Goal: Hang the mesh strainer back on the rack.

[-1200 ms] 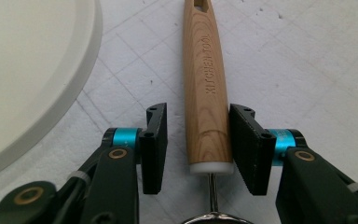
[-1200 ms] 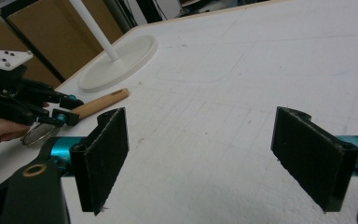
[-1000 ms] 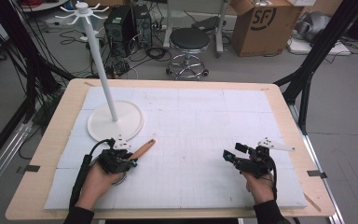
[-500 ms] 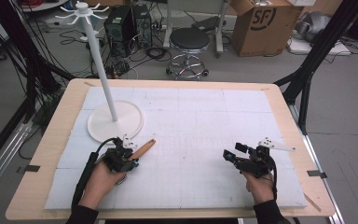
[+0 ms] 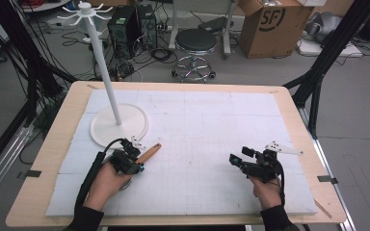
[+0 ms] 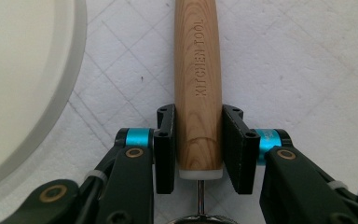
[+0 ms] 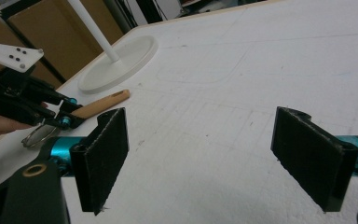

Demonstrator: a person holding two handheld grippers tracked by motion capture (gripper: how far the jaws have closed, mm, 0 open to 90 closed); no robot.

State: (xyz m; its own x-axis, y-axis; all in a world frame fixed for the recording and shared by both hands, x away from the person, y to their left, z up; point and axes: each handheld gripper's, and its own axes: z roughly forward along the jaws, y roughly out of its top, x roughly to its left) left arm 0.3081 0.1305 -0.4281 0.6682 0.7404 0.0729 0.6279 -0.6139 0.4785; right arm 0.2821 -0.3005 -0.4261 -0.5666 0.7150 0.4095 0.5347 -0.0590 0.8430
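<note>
The wooden handle reads "KITCHEN TOOL"; the cardboard box seemingly reads "SF".

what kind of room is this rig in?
Probably a lab or workshop: black metal camera frame around the wooden table, computer tower and loose cables on the floor, brown cardboard box behind.

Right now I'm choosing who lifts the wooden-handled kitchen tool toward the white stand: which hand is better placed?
Left, probably. The left gripper has its jaws closed on the wooden handle, close to the stand's base. The right gripper is open over bare mat, well away from both.
</note>
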